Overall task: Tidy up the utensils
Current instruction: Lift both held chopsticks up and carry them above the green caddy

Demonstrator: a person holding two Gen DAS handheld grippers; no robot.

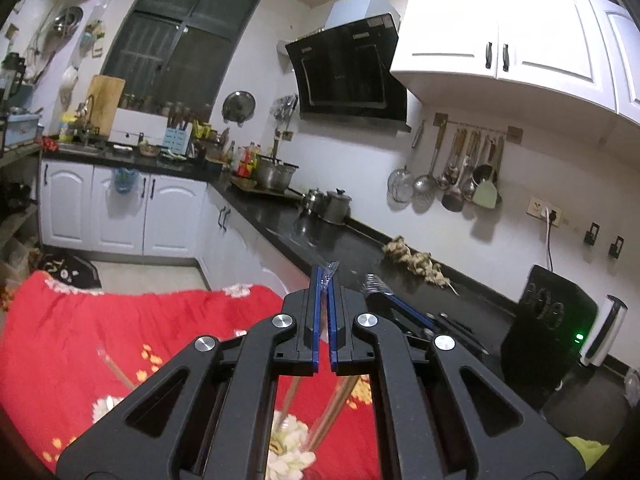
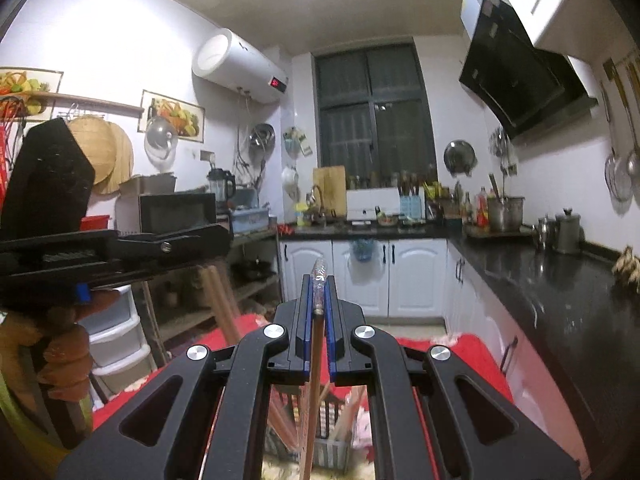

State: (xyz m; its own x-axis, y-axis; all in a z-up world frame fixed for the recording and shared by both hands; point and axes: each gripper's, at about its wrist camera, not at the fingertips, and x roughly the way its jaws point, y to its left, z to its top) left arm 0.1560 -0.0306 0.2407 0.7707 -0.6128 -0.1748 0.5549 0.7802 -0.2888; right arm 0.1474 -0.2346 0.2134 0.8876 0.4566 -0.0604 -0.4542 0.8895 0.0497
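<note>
My left gripper [image 1: 325,276] is shut on the clear plastic wrapper end [image 1: 330,270] of a pair of wooden chopsticks [image 1: 340,404], which hang down below it over the red floral cloth [image 1: 120,340]. My right gripper [image 2: 319,280] is shut on another wrapped wooden chopstick [image 2: 314,384], its clear wrapper tip [image 2: 320,270] sticking out above the fingers. Below it stands a slotted utensil basket [image 2: 332,440] with more wrapped chopsticks. The left gripper body [image 2: 80,256] and the hand holding it show at the left of the right wrist view.
A black counter [image 1: 320,236] runs along the wall with metal pots [image 1: 336,206], a duster [image 1: 416,262] and a black appliance [image 1: 548,320]. Ladles hang on a rail [image 1: 468,168]. White cabinets [image 2: 360,276], a microwave [image 2: 176,212] and shelves line the far side.
</note>
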